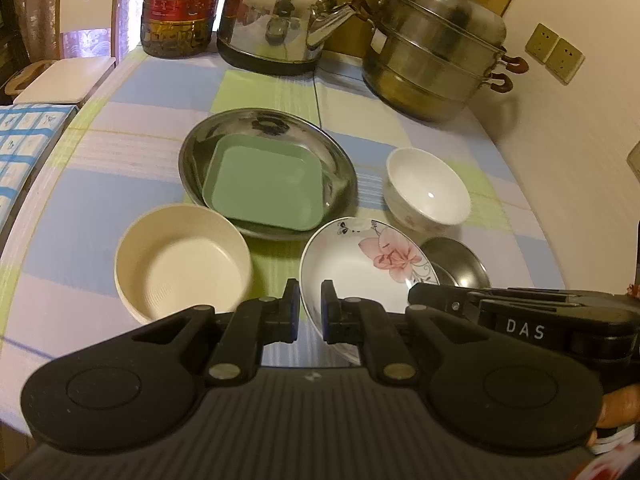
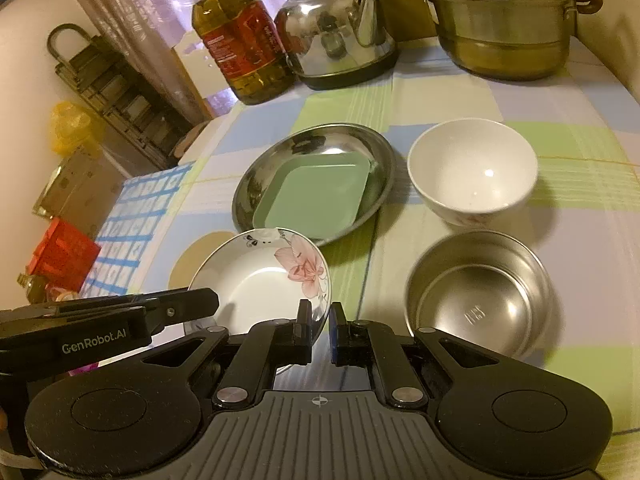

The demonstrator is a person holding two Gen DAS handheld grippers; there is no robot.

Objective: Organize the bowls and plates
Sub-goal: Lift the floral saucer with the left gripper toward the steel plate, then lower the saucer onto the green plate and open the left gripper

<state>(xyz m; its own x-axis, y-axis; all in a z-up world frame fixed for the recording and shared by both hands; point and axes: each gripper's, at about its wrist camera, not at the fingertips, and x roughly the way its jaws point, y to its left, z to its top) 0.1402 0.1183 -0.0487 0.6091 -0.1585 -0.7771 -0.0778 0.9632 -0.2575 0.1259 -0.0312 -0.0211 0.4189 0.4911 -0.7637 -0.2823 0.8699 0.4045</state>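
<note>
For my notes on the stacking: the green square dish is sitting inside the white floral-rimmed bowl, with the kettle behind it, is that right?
Not quite: the green square dish sits inside the round steel plate, as the right wrist view shows. The kettle is indeed behind it.

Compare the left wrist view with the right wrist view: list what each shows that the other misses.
Only the left wrist view: the whole cream bowl, wall sockets, the steamer pot's lid.

Only the right wrist view: the whole steel bowl, a red box, a yellow bag.

Both: the floral plate gripped at its near rim by both grippers, the green tray in the steel dish, the white bowl, kettle, oil bottle.
</note>
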